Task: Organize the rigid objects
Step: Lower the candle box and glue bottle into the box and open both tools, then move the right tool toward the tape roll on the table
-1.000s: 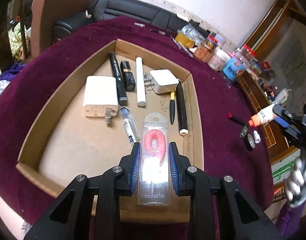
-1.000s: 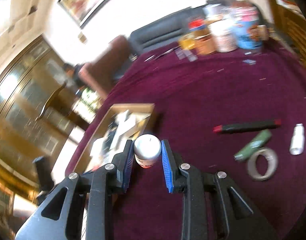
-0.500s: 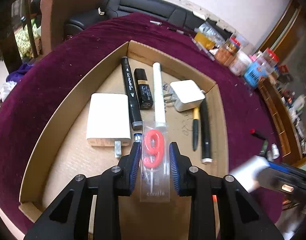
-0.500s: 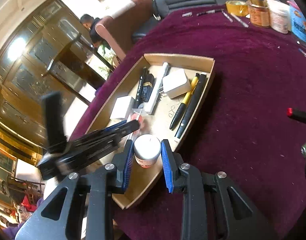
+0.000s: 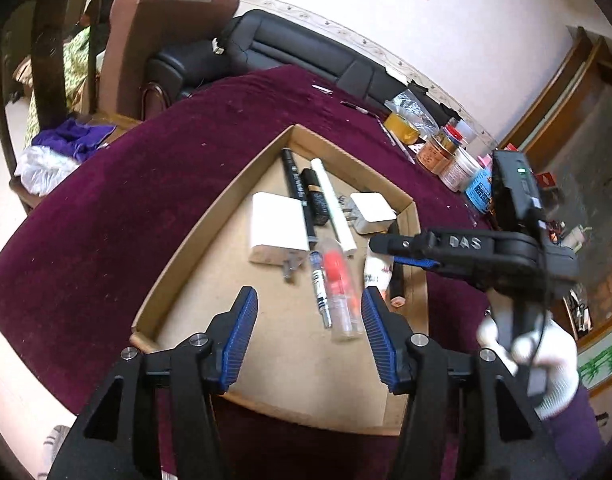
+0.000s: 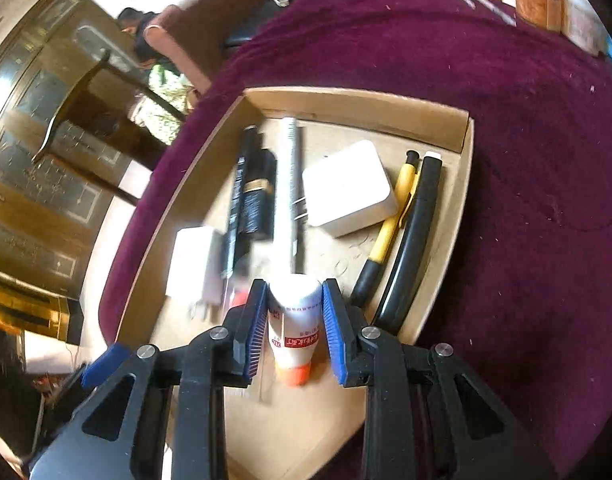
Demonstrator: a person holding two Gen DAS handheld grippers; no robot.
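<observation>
lying flat, clear-cased red candle (image 5: 337, 280)

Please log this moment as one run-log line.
left gripper: open | candle pack: in cardboard tray | right gripper: holding glue bottle over tray

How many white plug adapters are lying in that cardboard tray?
2. A larger white plug adapter lies on the left of the shallow cardboard tray, prongs pointing toward the camera. A smaller white plug adapter sits near the tray's far right corner. No others show.
</observation>
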